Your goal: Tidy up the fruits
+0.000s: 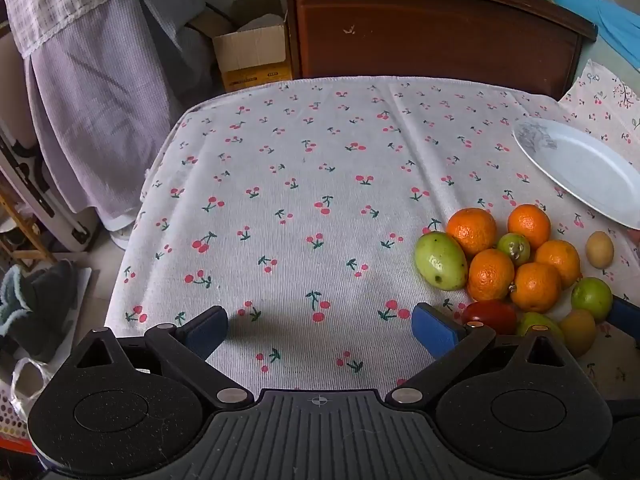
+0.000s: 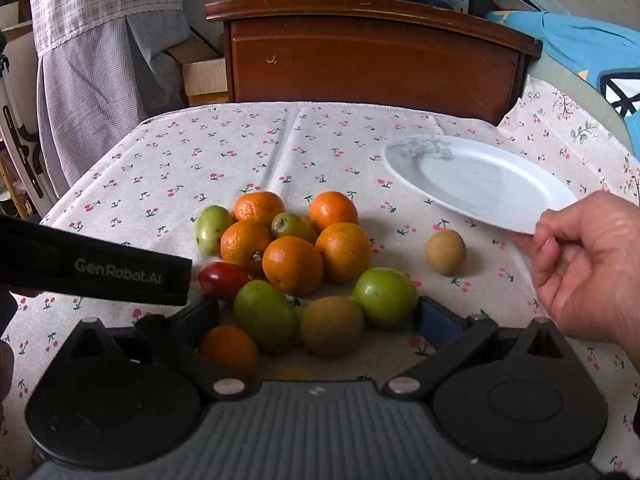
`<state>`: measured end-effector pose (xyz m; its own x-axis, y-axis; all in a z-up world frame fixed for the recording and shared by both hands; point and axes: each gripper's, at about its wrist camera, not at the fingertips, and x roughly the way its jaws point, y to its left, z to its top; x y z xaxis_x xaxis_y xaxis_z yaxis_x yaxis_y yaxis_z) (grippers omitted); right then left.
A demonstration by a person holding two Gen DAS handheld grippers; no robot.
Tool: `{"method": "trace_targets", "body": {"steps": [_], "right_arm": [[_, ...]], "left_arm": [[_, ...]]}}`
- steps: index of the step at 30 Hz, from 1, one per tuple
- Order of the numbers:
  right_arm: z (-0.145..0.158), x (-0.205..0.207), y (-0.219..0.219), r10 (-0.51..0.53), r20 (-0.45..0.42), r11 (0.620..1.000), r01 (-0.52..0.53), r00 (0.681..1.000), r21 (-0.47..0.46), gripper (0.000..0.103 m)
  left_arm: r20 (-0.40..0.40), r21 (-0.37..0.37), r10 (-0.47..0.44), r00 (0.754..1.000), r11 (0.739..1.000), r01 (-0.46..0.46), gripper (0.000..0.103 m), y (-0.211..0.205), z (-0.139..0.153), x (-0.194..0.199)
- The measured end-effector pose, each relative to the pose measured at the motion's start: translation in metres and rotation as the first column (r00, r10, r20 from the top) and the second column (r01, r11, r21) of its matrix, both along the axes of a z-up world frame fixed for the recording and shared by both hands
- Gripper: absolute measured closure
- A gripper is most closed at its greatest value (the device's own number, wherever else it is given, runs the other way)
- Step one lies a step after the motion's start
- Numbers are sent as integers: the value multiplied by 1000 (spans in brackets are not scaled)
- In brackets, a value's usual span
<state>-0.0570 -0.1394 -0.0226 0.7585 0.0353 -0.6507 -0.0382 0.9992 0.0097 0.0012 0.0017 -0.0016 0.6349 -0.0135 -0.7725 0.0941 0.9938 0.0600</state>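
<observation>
A pile of fruit lies on the cherry-print tablecloth (image 1: 300, 184): several oranges (image 2: 292, 265), green fruits (image 2: 385, 298), a red tomato (image 2: 223, 280) and brownish fruits (image 2: 331, 325). One brown fruit (image 2: 445, 251) sits apart to the right. A bare hand (image 2: 588, 264) holds a white plate (image 2: 480, 184) by its near rim, tilted above the cloth. My right gripper (image 2: 318, 318) is open, with the nearest fruits between its fingers. My left gripper (image 1: 320, 330) is open and empty over bare cloth, left of the pile (image 1: 516, 264). The plate (image 1: 580, 168) shows at far right.
A dark wooden cabinet (image 2: 372, 56) stands behind the table. A cardboard box (image 1: 252, 56) and hanging cloth (image 1: 96, 80) are at back left. The table's left edge drops to a cluttered floor. The left gripper's body (image 2: 96, 268) crosses the right wrist view's left side.
</observation>
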Motion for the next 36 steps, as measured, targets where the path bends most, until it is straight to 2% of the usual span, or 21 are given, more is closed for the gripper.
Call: {"method": "trace_targets", "body": {"steps": [36], "right_arm": [[2, 1, -1, 0, -4, 1000, 0, 1000, 0, 1]], "left_arm": [[-33, -11, 8, 999, 1000, -8, 1, 1, 2, -2]]}}
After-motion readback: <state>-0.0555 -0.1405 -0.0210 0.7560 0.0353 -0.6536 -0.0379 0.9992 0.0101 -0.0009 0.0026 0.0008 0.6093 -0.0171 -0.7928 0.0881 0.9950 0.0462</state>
